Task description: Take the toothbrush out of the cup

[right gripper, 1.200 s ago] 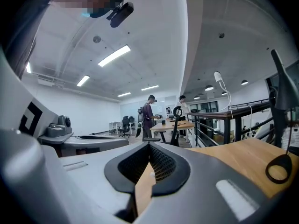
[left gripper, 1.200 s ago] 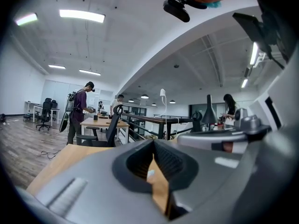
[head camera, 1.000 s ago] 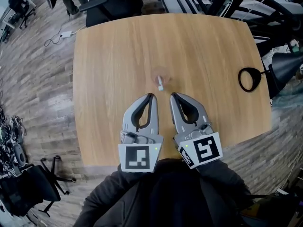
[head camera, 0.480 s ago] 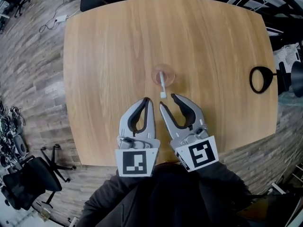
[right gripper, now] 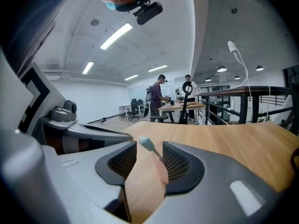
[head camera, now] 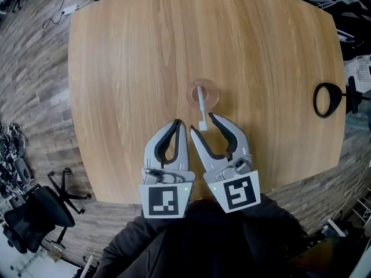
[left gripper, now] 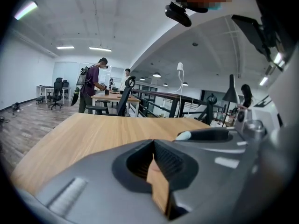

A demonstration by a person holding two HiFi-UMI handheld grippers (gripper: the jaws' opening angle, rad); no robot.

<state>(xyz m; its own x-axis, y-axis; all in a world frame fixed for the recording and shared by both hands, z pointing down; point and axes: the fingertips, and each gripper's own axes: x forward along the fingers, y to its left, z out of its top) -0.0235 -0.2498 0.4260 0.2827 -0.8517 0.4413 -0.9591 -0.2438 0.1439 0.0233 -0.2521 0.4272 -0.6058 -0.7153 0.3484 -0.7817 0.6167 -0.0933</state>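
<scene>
A: Toothbrush, quick. Where?

B: The toothbrush (head camera: 200,107) stands in the pink see-through cup (head camera: 212,97), mid table (head camera: 116,68). It leans toward the person, bristle head (right gripper: 145,144) up and out past the rim.

A: And against the claw?

B: The right gripper (head camera: 202,125) is spread wide; its jaws have just been opening. The bristle head sits in the gap between the tips, nearer the outer one, and neither pad presses it. The cup is just beyond the tips, not between them.

A: Other claw?

B: The left gripper (head camera: 178,123) is closed on nothing, just beside the right one and near the cup without touching it.

A: Risks?

B: Main one, I think: the jaws close on the bristle end, which is soft and small, so the brush could slip or pivot. A push further forward to reach the handle might nudge the cup, which looks light and has nothing steadying it, so it could slide or tip. A pull back along the lean could drag the handle on the rim and take the cup with it. Lifting up and out looks safer.
</scene>
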